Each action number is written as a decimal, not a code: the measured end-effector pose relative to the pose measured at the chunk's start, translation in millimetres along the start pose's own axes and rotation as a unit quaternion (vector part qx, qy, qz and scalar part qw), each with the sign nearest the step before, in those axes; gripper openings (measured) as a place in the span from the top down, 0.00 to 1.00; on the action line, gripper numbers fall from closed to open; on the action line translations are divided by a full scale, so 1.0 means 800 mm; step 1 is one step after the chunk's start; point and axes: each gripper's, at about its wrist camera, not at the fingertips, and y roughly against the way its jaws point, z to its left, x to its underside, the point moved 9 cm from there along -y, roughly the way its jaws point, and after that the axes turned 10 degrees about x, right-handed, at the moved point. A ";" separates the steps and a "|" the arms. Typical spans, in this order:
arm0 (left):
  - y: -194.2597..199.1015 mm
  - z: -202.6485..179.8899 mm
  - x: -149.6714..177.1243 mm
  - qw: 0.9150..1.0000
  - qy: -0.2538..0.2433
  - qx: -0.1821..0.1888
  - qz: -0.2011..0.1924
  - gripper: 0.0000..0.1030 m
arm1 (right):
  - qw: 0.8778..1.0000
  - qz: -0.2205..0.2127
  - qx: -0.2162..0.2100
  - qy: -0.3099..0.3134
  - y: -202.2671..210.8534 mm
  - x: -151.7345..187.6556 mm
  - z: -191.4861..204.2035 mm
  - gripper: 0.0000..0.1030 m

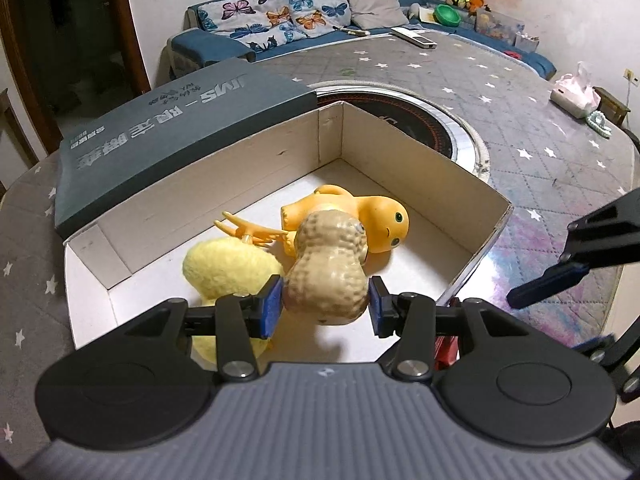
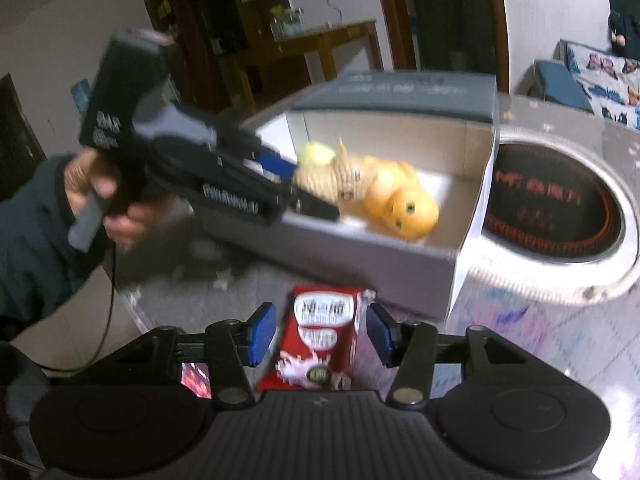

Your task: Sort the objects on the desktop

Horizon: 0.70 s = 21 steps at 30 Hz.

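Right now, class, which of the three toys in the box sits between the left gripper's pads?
The peanut toy, tan and ridged; the fuzzy yellow chick and smooth orange duck lie free.

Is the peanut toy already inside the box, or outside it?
Inside: the left gripper holds the peanut over the box floor, beside the orange toy.

Up close, the left gripper (image 1: 326,304) shows a ribbed grey housing, two round black caps, black linkage arms with silver screws and blue finger pads (image 1: 272,306). The right gripper (image 2: 320,332) is built the same. The person's left hand (image 2: 102,200) is bare skin below a dark teal sleeve; a thin black cable trails down.
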 end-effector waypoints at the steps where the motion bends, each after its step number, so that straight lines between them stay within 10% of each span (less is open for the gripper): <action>1: 0.000 0.000 0.000 1.000 0.000 0.000 0.000 0.55 | 1.000 0.003 0.003 0.003 -0.003 0.003 0.001 0.50; 21: 0.028 0.010 0.011 0.999 0.020 -0.014 -0.024 0.38 | 0.999 0.032 0.029 0.033 -0.032 0.017 0.014 0.57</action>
